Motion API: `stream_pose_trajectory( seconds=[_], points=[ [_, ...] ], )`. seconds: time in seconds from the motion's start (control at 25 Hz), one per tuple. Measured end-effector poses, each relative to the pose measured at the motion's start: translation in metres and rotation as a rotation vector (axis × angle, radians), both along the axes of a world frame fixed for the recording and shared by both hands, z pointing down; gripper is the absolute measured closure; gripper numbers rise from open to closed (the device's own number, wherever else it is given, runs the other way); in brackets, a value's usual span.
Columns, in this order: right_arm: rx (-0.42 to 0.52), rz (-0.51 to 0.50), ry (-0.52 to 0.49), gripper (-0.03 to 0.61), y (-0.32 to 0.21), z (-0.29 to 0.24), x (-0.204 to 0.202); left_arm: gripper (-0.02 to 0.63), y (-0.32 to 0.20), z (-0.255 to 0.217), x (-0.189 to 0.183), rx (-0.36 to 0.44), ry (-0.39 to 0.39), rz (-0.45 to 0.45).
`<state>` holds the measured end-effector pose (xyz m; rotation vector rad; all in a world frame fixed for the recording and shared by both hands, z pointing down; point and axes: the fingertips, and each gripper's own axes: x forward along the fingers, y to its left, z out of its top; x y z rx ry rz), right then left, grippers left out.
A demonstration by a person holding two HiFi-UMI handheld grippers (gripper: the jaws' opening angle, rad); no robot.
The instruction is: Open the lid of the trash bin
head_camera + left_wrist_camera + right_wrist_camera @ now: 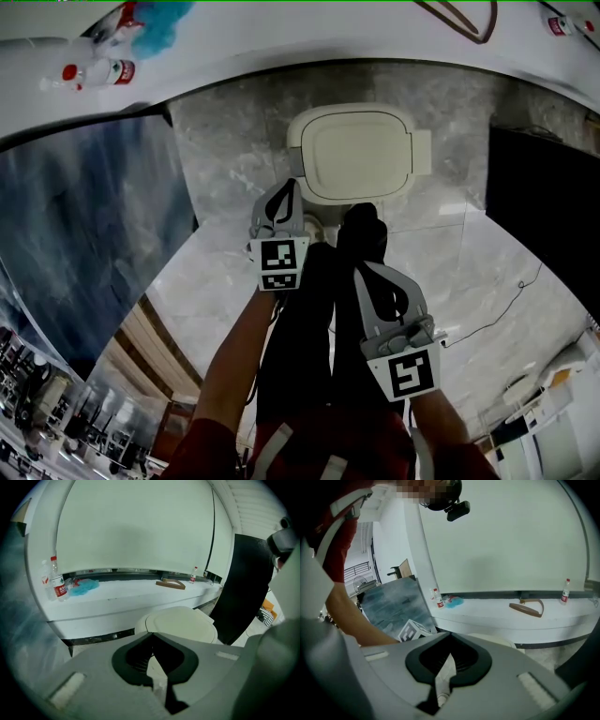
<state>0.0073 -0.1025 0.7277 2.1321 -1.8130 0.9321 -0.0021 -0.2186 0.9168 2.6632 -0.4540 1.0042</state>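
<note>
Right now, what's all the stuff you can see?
trash bin: one, cream, lid shut, on the floor by the ledge
bottles: three, clear with red, two at ledge's left end, one at right
blue bundle: one, blue, beside the left bottles
strap: one, brown, on the ledge
board: one, blue-grey, left of the bin
panel: one, black, right of the bin
cable: one, thin dark, on the floor at right
left gripper: one, grey, jaws together, empty
right gripper: one, grey, jaws together, empty
</note>
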Motion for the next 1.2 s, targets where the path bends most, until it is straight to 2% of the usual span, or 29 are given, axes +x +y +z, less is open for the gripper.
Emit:
stream_pose_trajectory(
  seconds=[0.56, 1.2],
  points=[
    [-0.038, -0.061, -0.051, 0.578, -0.001, 0.019, -0.005, 0.609, -0.014, 0.047, 0.014, -0.036, -0.088, 0.001],
    [-0.051, -0.071, -0.065, 0.578, 0.001, 0.025, -0.003, 0.609, -0.014, 0.056, 0.015, -0.027, -0.088, -0.011]
  ],
)
